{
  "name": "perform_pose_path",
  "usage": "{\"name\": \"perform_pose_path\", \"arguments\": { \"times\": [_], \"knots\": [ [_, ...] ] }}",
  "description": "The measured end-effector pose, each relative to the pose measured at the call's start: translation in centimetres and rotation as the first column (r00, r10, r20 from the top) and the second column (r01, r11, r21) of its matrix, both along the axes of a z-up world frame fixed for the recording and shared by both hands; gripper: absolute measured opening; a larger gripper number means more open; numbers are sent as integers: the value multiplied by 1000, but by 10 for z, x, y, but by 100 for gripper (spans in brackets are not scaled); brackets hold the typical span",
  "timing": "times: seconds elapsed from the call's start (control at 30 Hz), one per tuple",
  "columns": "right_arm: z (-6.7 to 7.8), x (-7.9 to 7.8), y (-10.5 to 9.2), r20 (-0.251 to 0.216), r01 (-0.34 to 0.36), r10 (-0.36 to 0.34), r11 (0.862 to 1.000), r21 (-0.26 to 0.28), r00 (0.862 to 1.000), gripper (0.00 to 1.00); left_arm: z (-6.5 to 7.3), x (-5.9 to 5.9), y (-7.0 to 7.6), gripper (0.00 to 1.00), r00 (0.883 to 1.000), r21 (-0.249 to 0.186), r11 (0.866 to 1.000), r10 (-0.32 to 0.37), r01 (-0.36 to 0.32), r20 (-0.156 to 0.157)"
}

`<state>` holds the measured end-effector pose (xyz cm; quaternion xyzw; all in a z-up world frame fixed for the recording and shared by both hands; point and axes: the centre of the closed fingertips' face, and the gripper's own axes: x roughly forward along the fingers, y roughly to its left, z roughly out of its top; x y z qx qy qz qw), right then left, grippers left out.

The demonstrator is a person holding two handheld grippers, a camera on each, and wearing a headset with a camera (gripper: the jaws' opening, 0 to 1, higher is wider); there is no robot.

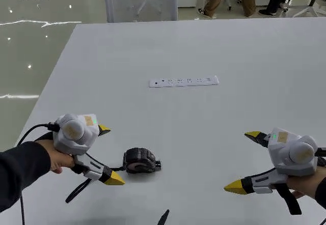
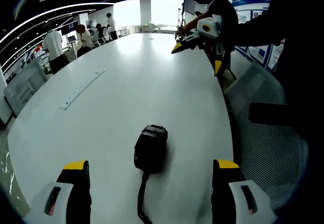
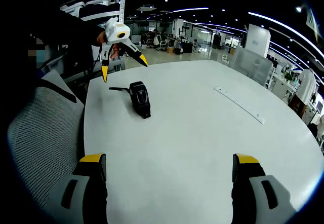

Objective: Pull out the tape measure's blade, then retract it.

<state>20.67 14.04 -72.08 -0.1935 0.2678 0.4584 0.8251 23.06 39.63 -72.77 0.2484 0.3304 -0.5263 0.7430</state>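
Left tool point(image 1: 109, 154): jaws spread wide, empty, just beside the tape measure point(image 1: 140, 160), which lies on the white surface point(image 1: 214, 47). Right tool point(image 1: 243, 160): jaws spread, empty, well apart. Risk: a weak pinch lets the case slide or twist during the pull.

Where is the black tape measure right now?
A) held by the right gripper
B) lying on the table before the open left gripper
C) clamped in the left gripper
B: the tape measure lies on the table, ahead of the left gripper, whose jaws stand wide apart.
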Motion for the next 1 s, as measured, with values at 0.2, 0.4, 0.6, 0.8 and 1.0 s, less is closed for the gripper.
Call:
{"name": "perform_pose_path", "arguments": {
  "times": [0.2,0.4,0.6,0.8,1.0],
  "knots": [
    [-5,10,15,-6,-55,55,998,-7,998,100,-11,8,-12,96,997,62,996,-69,70,-18],
    [-6,23,36,10,-110,110,994,-12,994,100,-27,6,-19,84,988,137,979,-141,149,-67],
    [-20,27,57,28,-206,208,977,-51,978,95,-46,12,-29,63,977,201,957,-191,207,-99],
    [-34,34,72,-16,-216,216,975,-40,976,95,-57,10,-42,64,965,225,941,-231,255,-124],
    [-44,35,91,-52,-250,248,967,-39,967,91,-68,10,-48,56,958,240,931,-244,276,-153]
  ]
}}
